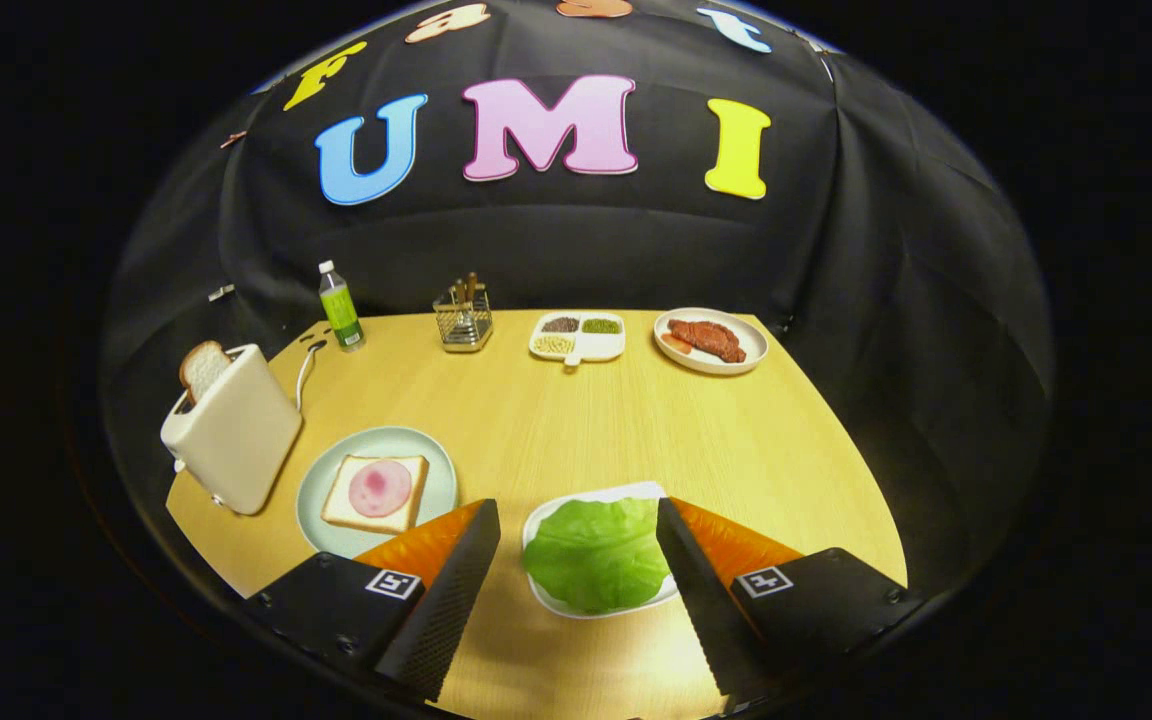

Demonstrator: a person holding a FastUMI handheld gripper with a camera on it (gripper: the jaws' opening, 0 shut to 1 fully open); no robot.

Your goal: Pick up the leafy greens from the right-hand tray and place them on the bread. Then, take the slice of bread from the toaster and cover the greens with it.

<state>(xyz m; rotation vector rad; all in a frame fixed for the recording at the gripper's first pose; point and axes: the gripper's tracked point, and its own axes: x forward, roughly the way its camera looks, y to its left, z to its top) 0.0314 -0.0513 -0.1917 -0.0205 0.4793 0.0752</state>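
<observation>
My gripper (576, 520) is spread wide with nothing held, and the lettuce leaf (598, 553) lies between its fingers on the white tray (591, 495), so I judge nothing is done yet. To the left of the fingers, on the pale green plate (324, 478), sits the bread slice topped with ham (376, 491), uncovered. Beyond it the toaster (234, 430) holds the second slice of bread (203, 368), upright in its slot. Both placements remain.

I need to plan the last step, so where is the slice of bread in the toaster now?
In the gripper view, the bread slice stands in the toaster, beyond the open gripper to its left, beside the plate.
</observation>
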